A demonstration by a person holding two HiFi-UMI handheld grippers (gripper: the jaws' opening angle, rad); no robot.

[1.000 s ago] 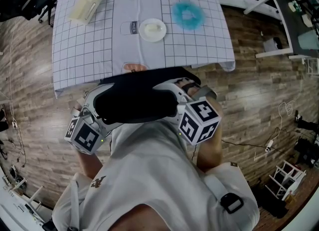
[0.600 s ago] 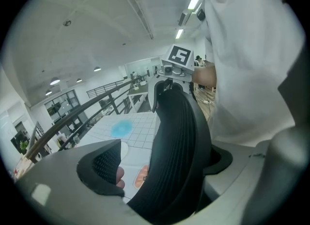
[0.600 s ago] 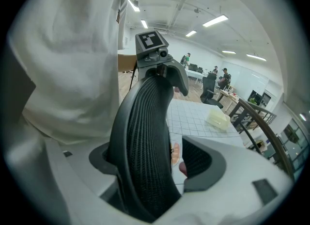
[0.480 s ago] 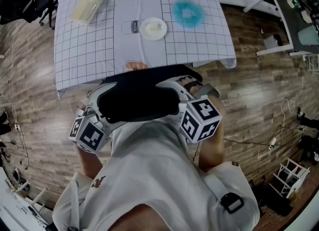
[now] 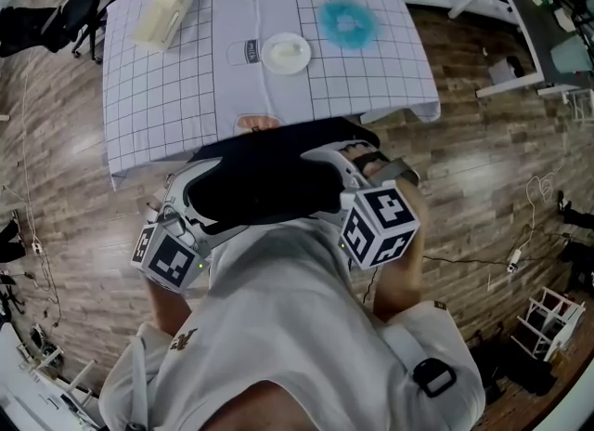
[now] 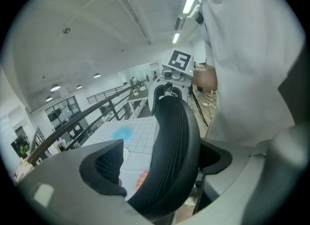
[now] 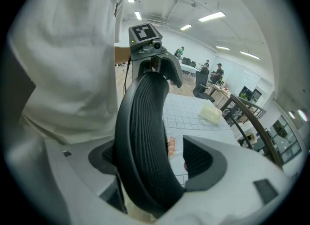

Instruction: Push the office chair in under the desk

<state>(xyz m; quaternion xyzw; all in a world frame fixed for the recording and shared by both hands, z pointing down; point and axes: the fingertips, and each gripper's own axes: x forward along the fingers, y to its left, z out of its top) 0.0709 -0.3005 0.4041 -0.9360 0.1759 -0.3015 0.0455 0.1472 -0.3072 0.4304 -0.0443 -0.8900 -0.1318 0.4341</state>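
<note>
Chair [image 5: 260, 188] is black with a curved back, and in the head view it stands right by the near edge of the table [image 5: 167, 95]. The left gripper [image 5: 190, 188] hooks over the left end of the back. The right gripper [image 5: 343, 174] hooks over the right end. A white shirt [image 5: 278, 327] is close behind. A plate [image 5: 285, 53] sits on the table.

In the left gripper view, the fingers [image 6: 104, 163] are spread wide. The mesh back stands between them, close against one finger, with a gap by the other.

In the right gripper view, the fingers [image 7: 206, 163] are spread too. The mesh back stands between them, close to the finger by the shirt.
</note>
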